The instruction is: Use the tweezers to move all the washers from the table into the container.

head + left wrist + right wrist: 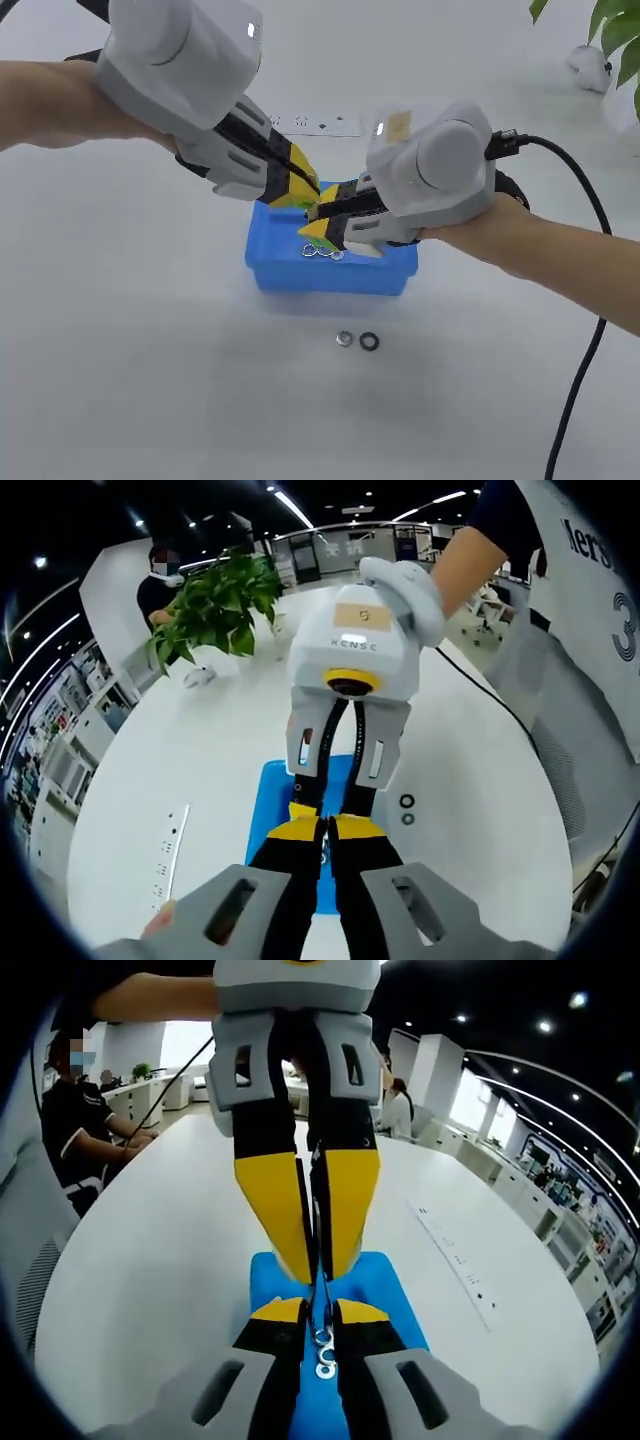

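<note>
The white desk (150,380) carries everything. In the head view the left gripper (300,190) comes in from 10 o'clock and the right gripper (322,228) from 3 o'clock, and their tips meet over the blue container (300,275).

In the right gripper view the left jaws are pressed together on the thin tweezers (316,1260). The right jaws stand with a narrow gap around the tweezers' tip, but I cannot tell if they really grip it. Some washers (322,251) lie in the container below the tips. A silver washer (344,340) and a dark washer (369,341) wait on the desk at 6 o'clock from the container.

The risk, I think, is that the slim tweezers twist between the jaws, so a washer slips off and rolls away.
</note>
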